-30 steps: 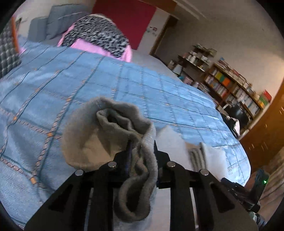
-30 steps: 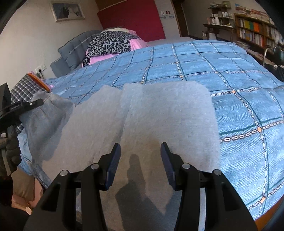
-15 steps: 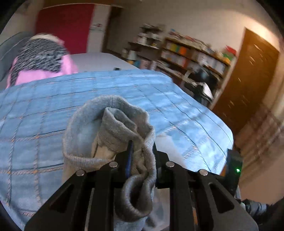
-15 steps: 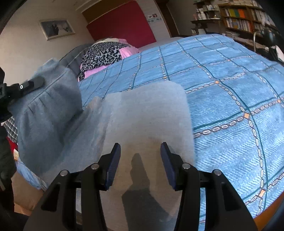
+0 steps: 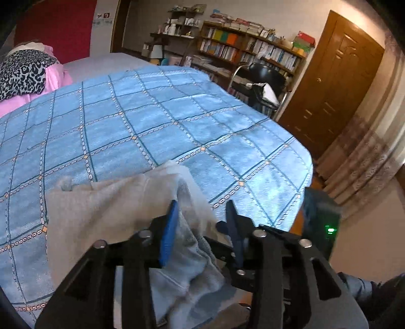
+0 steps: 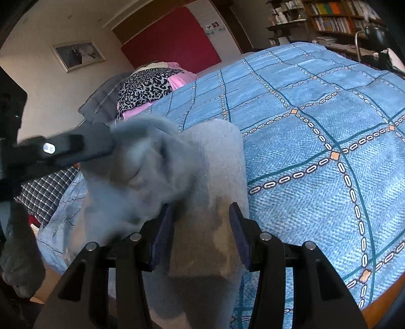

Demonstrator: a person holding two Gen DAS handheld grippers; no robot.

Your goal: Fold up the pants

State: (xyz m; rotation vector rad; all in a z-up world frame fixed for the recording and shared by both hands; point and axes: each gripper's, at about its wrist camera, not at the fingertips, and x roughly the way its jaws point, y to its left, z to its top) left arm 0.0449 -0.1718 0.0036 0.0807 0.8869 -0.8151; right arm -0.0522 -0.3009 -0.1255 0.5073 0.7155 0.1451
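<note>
The grey pants (image 6: 202, 182) lie on my near edge of the blue bedspread (image 6: 316, 141), one fold laid over. My left gripper (image 5: 201, 227) stands wide, cloth loose between its jaws. My right gripper (image 6: 201, 232) is wide too, above the fabric. Judged mid-fold; next, flatten and regrip.

We can read no text — the stickers (image 5: 105, 15) on the wall and the book spines (image 5: 222, 50) are too small.
</note>
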